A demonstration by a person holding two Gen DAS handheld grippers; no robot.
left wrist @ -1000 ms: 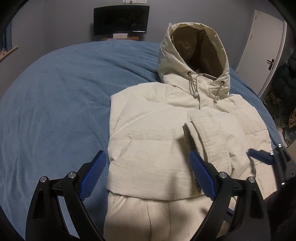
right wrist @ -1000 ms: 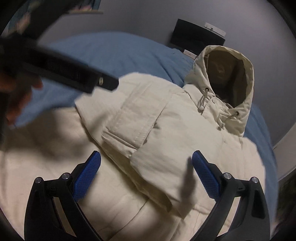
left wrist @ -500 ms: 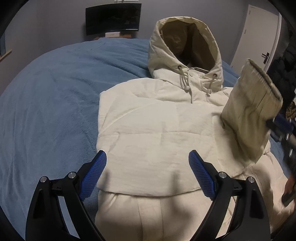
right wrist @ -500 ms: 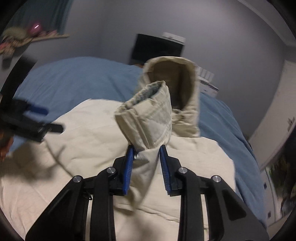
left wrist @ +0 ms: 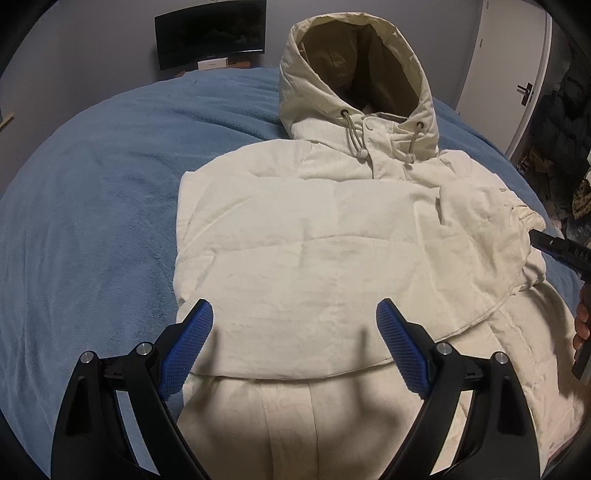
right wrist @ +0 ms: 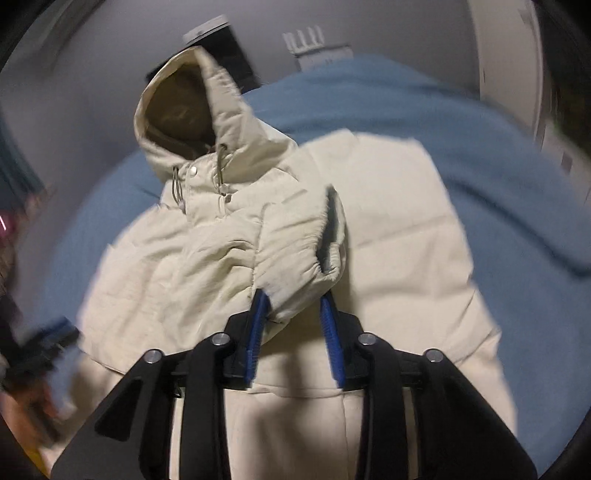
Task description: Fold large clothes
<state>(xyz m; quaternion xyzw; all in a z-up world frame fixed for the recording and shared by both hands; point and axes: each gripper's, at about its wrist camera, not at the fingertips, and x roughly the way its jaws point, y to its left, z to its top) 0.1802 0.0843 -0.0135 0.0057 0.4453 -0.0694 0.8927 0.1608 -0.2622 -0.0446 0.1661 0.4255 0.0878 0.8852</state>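
A cream hooded jacket [left wrist: 314, 236] lies front-up on a blue bed, hood [left wrist: 354, 70] at the far end; it also shows in the right wrist view [right wrist: 399, 229]. My left gripper [left wrist: 295, 343] is open and empty, hovering over the jacket's lower hem. My right gripper [right wrist: 293, 306] is shut on the jacket's sleeve cuff [right wrist: 299, 251] and holds it above the right side of the jacket body. In the left wrist view the right gripper [left wrist: 557, 247] shows at the right edge beside the bunched sleeve [left wrist: 491, 214].
The blue blanket [left wrist: 92, 206] covers the bed around the jacket. A dark monitor [left wrist: 210, 33] stands against the far wall. A white door [left wrist: 517, 66] is at the right, with dark clutter beside it.
My right gripper closed on the sleeve cuff, lifted it off the jacket front, and has carried it out to the right side. My left gripper stayed open over the hem.
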